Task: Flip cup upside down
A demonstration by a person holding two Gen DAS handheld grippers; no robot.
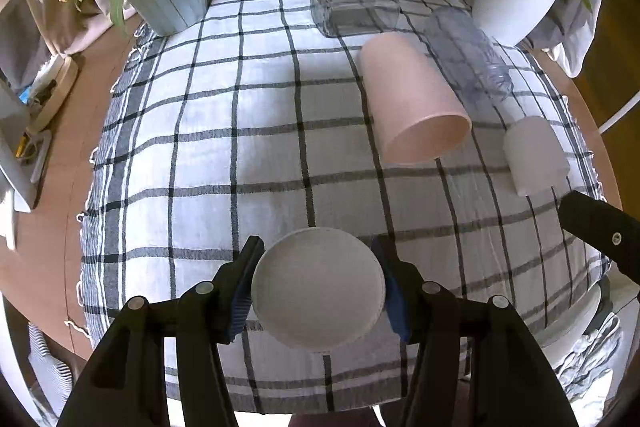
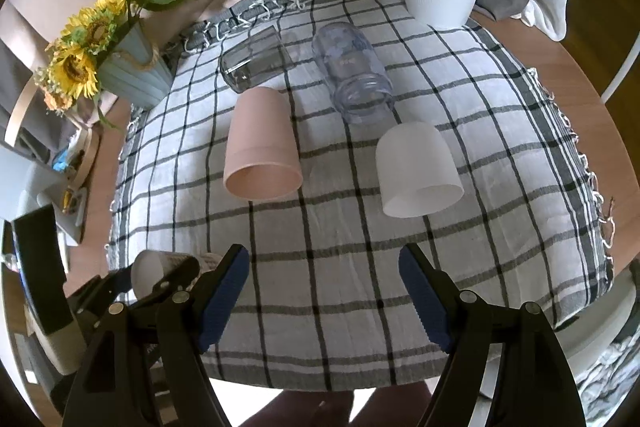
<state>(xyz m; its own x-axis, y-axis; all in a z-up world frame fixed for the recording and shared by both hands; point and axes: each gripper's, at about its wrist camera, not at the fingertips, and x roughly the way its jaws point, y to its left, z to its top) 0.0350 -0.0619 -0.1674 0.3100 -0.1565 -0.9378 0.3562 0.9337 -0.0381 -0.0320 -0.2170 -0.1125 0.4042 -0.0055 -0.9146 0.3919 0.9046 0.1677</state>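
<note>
A: Where's the cup?

B: White cup [image 1: 318, 289] sits clamped between the left gripper [image 1: 318, 291] pads, flat base facing the camera, so its long axis runs along the fingers. Held above the near edge of the checked cloth [image 1: 240, 155].

A: Right side?

B: Right gripper [image 2: 324, 291] spread wide, holding nothing, beside it.

A: Room to set it down?

B: Bare cloth nearer than the pink cup [image 1: 414, 99], which lies on its side. Probably a wrist roll, then lower it mouth-down.
</note>
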